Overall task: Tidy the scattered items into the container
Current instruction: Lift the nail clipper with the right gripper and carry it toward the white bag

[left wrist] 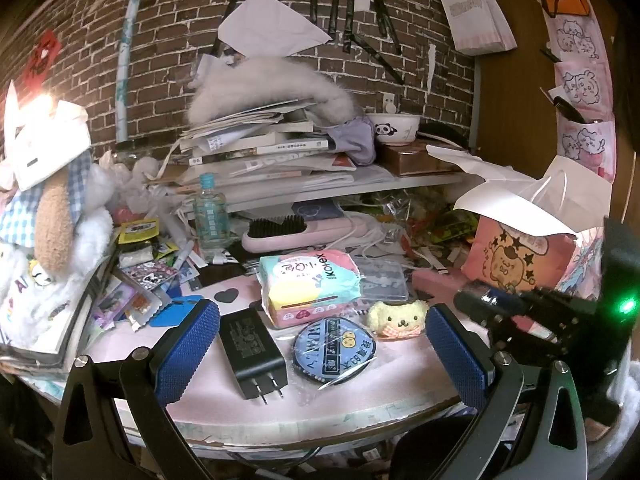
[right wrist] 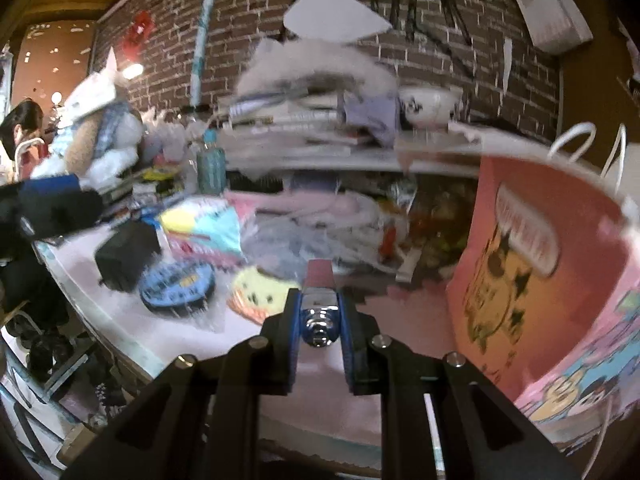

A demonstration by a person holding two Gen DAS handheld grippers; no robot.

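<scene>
Nearest the right wrist camera: right gripper (right wrist: 320,320), blue-padded jaws clamped on a small shiny chrome-and-blue object with a pink block-like end (right wrist: 320,280) sticking out forward. What the object is cannot be told; the frame is motion-blurred. It is held above the pale pink tabletop (right wrist: 400,308), just left of the pink paper gift bag with a cartoon print and white cord handles (right wrist: 520,260), not inside it.

Left gripper (left wrist: 322,350): blue textured pads spread wide, nothing between them touched. Seen through the gap, lying on the tabletop (left wrist: 200,396):
- black plug-in power adapter, prongs toward the camera (left wrist: 250,354), just beside the left pad
- round blue badge in clear wrap (left wrist: 334,350), centre
- small yellow plush dog head (left wrist: 398,318), near the right pad

Behind these a pastel Kotex pad packet (left wrist: 308,286) is seen, then a clear plastic case (left wrist: 382,280) and a pink hairbrush with black bristles (left wrist: 296,232). A clear bottle with a blue cap (left wrist: 210,212) stands upright further back left.

The gift bag (left wrist: 516,260) stands at the right side of the table, mouth open, white paper draped over its top. The right gripper (left wrist: 492,300) shows in the left view as a dark shape in front of the bag.

Back shelf: a stack of books under a grey fluffy item (left wrist: 272,88), a panda-print bowl (left wrist: 394,128) to the right.
</scene>
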